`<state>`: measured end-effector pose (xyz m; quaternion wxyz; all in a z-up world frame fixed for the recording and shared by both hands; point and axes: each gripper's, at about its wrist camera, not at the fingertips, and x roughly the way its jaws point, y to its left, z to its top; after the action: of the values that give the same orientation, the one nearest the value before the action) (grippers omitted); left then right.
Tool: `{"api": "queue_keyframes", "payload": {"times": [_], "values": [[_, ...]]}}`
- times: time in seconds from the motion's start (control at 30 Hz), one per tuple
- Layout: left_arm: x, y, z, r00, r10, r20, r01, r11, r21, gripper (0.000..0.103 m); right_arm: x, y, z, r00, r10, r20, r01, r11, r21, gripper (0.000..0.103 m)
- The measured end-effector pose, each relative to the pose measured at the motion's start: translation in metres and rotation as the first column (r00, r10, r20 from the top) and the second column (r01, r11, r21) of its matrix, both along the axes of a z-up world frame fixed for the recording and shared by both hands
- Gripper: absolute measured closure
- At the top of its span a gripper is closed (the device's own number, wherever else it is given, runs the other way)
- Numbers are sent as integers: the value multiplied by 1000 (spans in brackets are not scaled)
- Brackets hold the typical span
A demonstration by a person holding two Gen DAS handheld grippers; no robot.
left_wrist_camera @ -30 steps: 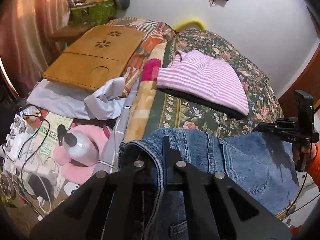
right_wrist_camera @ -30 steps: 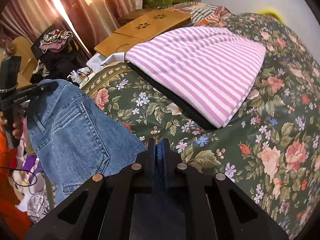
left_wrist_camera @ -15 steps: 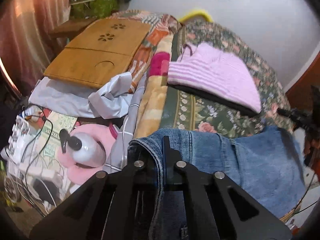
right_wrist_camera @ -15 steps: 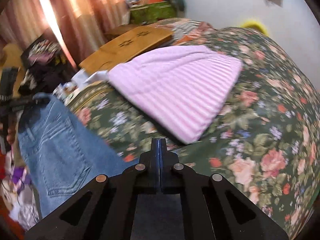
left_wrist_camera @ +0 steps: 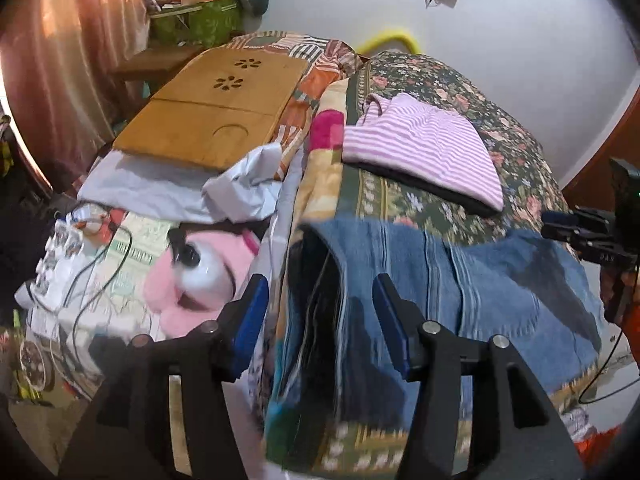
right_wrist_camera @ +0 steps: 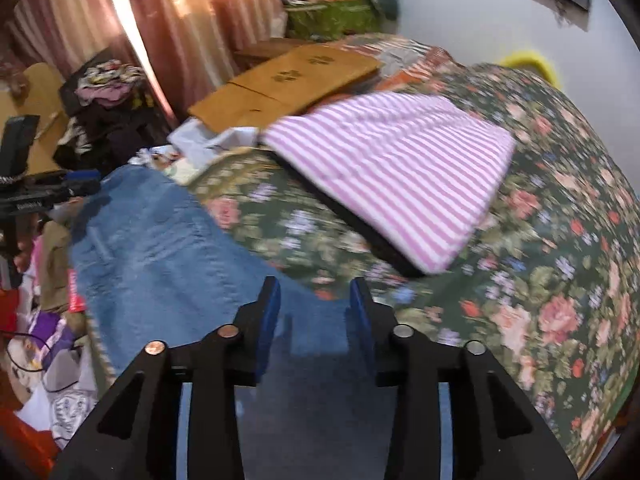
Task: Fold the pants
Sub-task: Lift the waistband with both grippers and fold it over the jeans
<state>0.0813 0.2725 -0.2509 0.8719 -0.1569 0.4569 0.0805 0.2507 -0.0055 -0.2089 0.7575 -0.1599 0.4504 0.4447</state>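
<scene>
Our left gripper [left_wrist_camera: 318, 300] and right gripper [right_wrist_camera: 314, 300] are both opening, pads off the jeans [left_wrist_camera: 460, 280]. The jeans lie at the near edge of the bed [right_wrist_camera: 560, 240]; we judge they may slide off.

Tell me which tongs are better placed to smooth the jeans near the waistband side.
Probably the left tongs: opening, astride the bunched jeans edge. The right tongs, also opening, sit over flat denim by the floral bedspread.

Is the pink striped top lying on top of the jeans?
No. The pink striped top lies farther up the floral bedspread, apart from the jeans.
</scene>
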Motion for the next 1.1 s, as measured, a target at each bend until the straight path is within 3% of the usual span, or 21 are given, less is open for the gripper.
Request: {"api": "queue_keyframes", "payload": {"times": [0.23,0.4,0.53,0.63,0.73,0.77,0.93,1.1], "values": [[-56,-1,-13,999,46,-6,-46,998,-38,49,-41,26,-1,996,82,-33,-81,996,31,62],[-77,-16,-31,1000,18,-12,-19,999,-48,49,-63,39,-8,993,112,-41,-112,994,19,62],[-74,-28,-42,1000,-3,6,3,999,-47,49,-74,49,-14,991,123,-60,-123,992,16,61],[-68,-36,-43,999,-2,50,2,1000,0,51,-83,56,-20,989,119,-91,-117,993,33,51],[-60,-44,-46,999,-34,38,31,996,88,71,-96,67,-24,985,145,-97,-142,989,36,51],[-58,-44,-48,999,-40,23,37,993,112,74,-100,71,-25,984,155,-92,-152,988,37,51],[-56,-32,-54,999,-40,7,39,997,74,74,-109,99,-30,977,189,-99,-185,982,48,50],[-53,-26,-51,998,-53,-14,54,994,99,72,-120,122,-44,971,216,-100,-216,976,8,50]]}}
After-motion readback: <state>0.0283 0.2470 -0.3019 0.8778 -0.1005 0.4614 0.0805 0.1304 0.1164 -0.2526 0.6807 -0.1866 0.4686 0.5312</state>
